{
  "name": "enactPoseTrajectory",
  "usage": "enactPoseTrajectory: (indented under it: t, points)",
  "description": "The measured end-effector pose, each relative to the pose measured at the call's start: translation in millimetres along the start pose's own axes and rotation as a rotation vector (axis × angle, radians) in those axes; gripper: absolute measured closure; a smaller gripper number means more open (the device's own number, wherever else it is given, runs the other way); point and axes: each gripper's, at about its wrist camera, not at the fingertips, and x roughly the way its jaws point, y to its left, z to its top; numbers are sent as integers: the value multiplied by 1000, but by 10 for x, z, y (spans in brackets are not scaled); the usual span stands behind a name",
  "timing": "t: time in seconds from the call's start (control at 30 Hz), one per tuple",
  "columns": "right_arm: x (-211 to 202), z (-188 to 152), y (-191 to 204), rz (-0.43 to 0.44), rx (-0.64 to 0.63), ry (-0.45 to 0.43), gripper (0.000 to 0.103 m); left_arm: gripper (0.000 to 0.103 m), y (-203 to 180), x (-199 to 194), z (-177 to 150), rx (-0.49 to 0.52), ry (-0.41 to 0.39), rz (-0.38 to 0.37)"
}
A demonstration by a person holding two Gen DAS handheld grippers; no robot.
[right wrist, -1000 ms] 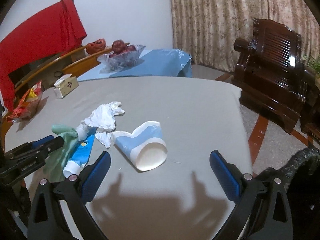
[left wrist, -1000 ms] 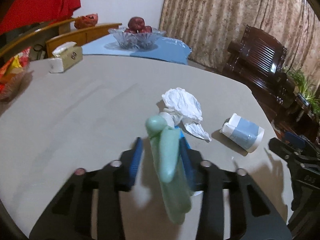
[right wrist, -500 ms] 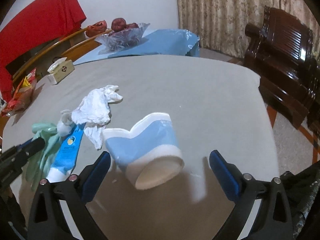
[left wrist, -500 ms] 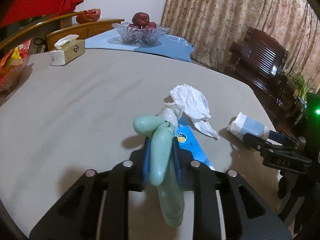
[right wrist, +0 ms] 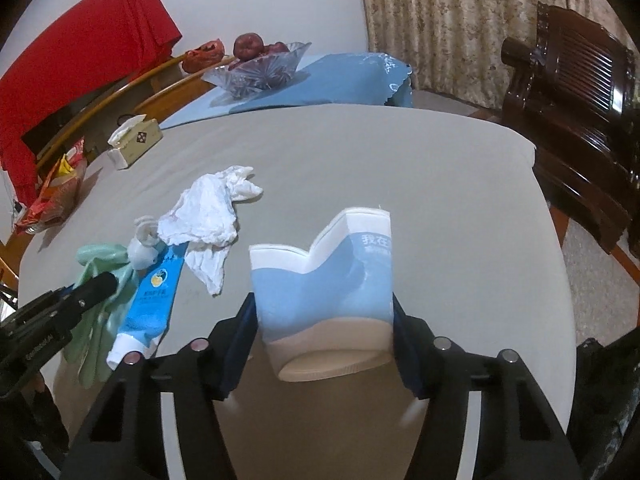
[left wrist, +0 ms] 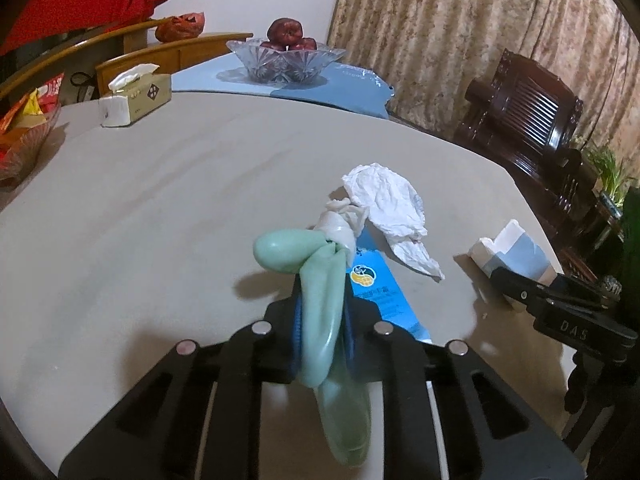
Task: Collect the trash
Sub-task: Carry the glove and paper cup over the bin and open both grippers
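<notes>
- Green rubber, a pale glove (left wrist: 320, 304), sits between the 2 blue pads of our left gripper (left wrist: 322, 320); the jaws are closing and the pads already press its sides, one end bulging ahead of the tips and the other hanging toward the camera.
- Our right gripper (right wrist: 324, 324) has its jaws closing on a dented blue-and-white paper cup (right wrist: 320, 292), which lies on its side with both pads against its walls and its mouth toward the camera.
- Between the 2 grippers we see a crumpled white tissue (left wrist: 384, 200) on the grey tablecloth (left wrist: 160, 208), with a blue tube (right wrist: 154, 304) just beside it and partly under it.
- A small white knotted scrap (left wrist: 338, 226) touches the glove's front end and the tissue.
- Well apart, toward the far edge, we see a tissue box (left wrist: 134, 98), a glass fruit bowl (left wrist: 286, 60) on a blue cloth (left wrist: 344, 90), and a bowl of snack packets (left wrist: 20, 128) at the left.
- A dark wooden chair (right wrist: 580, 92) stands beyond the table by the curtain (left wrist: 460, 32).
</notes>
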Motion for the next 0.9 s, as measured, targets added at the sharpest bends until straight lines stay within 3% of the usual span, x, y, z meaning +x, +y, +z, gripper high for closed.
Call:
enactPoseTrajectory:
  t: [0.9]
  points:
    - [-532, -255, 83, 8, 32, -58, 42, 90, -19, -599, -124, 12, -74, 41]
